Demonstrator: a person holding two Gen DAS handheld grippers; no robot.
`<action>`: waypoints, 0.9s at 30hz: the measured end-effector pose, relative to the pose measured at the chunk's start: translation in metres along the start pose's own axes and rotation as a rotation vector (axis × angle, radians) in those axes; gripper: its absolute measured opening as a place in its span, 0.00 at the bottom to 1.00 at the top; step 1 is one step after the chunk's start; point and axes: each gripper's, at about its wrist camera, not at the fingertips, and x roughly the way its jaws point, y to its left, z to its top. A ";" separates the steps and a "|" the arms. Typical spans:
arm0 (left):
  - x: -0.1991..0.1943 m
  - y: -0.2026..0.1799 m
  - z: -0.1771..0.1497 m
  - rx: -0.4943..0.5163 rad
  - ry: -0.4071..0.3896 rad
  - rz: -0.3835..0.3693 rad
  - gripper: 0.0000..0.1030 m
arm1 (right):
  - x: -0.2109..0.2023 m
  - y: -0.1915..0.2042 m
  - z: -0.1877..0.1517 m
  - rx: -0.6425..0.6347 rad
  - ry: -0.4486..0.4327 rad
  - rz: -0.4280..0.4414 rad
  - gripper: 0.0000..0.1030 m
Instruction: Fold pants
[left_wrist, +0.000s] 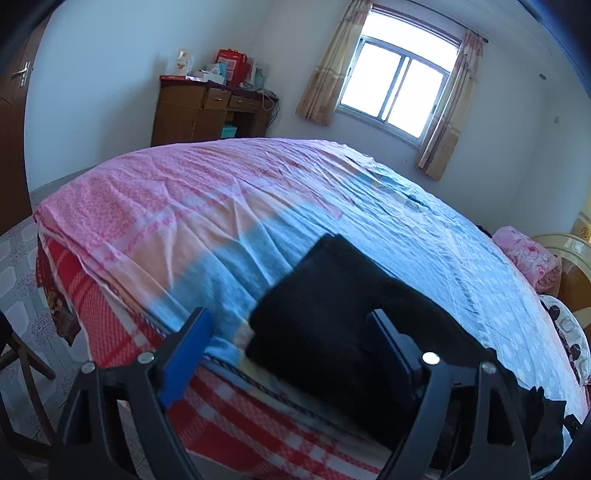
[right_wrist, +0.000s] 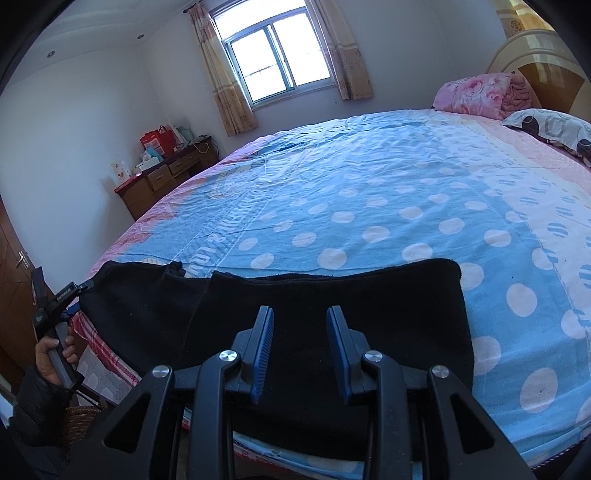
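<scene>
Hovering my left tool (left_wrist: 291, 332) and right tool (right_wrist: 300, 325), both released, over part-folded black pants (right_wrist: 332, 317) at bed (right_wrist: 406, 206) edge; next, I'd pinch end, fold across.

Pants (right_wrist: 332, 317): black matt fleecy cloth. Bed (right_wrist: 369, 206) cover: wrinkled dotted cotton cloth. Right hand-held gripper (right_wrist: 301, 350): matt black plastic, ribbed blue pads (right_wrist: 264, 350), shiny metal rivets (right_wrist: 228, 356). Cabinet (left_wrist: 207, 110): brown wood.
</scene>
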 end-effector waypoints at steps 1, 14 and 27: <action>-0.004 -0.002 -0.003 -0.018 -0.011 -0.023 0.83 | 0.001 -0.001 -0.001 0.006 0.003 0.003 0.31; -0.018 0.014 -0.025 -0.314 -0.025 -0.218 0.51 | 0.002 -0.008 -0.001 0.028 0.016 0.001 0.31; -0.044 -0.012 -0.053 -0.338 -0.022 -0.032 0.62 | -0.004 -0.012 0.003 0.039 -0.008 0.019 0.31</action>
